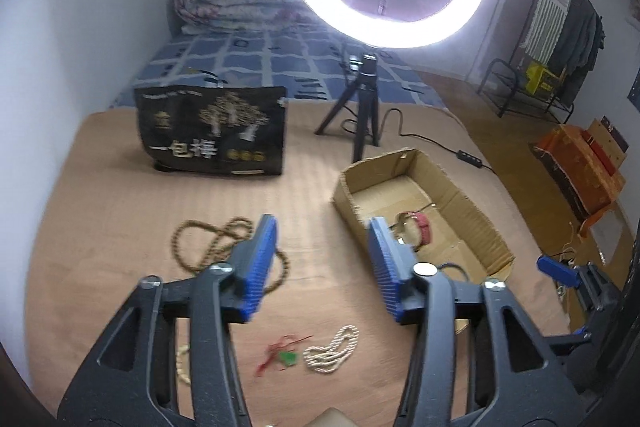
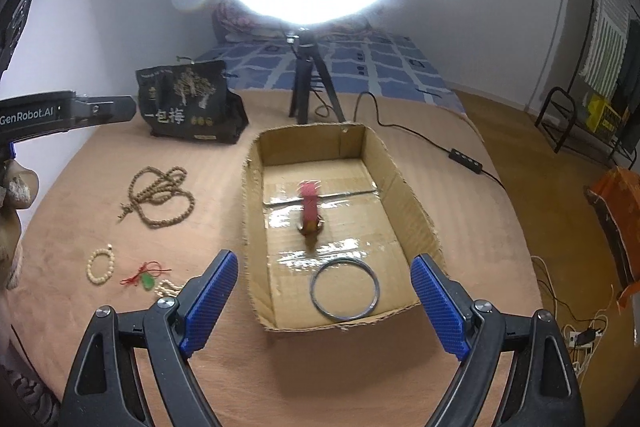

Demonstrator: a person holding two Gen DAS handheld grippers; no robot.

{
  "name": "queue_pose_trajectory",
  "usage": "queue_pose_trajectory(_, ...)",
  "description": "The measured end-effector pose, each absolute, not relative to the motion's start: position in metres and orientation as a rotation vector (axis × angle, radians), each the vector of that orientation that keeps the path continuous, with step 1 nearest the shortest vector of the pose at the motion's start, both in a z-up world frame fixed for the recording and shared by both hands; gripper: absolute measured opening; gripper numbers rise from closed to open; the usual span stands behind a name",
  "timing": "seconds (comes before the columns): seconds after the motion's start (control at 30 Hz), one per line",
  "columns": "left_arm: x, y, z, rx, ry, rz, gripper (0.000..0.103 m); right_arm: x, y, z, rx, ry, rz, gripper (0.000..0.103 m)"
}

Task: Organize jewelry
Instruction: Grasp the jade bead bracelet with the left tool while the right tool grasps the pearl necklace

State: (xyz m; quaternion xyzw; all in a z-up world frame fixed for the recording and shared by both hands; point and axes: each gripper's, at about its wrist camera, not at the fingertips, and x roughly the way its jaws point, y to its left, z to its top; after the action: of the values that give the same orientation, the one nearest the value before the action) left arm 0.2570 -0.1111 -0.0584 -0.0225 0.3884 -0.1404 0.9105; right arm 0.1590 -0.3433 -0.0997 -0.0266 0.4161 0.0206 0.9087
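I count 2 pcs in the cardboard box: red watch, metal bangle. Left at 9 o'clock: bead necklace, bracelet, pendant. Left gripper and right gripper both wide, empty.

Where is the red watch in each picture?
Left wrist view: the red watch lies inside the cardboard box, right of middle, just past the right blue finger of the left gripper.
Right wrist view: the watch is in the middle of the box floor, beyond the silver bangle.
Shared landmark: the black bag with gold trees, standing behind on the left.
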Motion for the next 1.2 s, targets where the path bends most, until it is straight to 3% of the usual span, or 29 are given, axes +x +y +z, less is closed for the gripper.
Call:
queue_pose_trajectory(0.53,0.237,-0.005,-0.112,-0.023,0.949,-0.213,0.057,0.152,-0.272,-0.128,-0.147,0.918,0.223,0.09)
queue_pose_trajectory(1.2,0.247,0.01,-0.17,0.007,1.107,-0.198,0.057,0.165,-0.224,-0.2,-0.251,1.074,0.325,0.09)
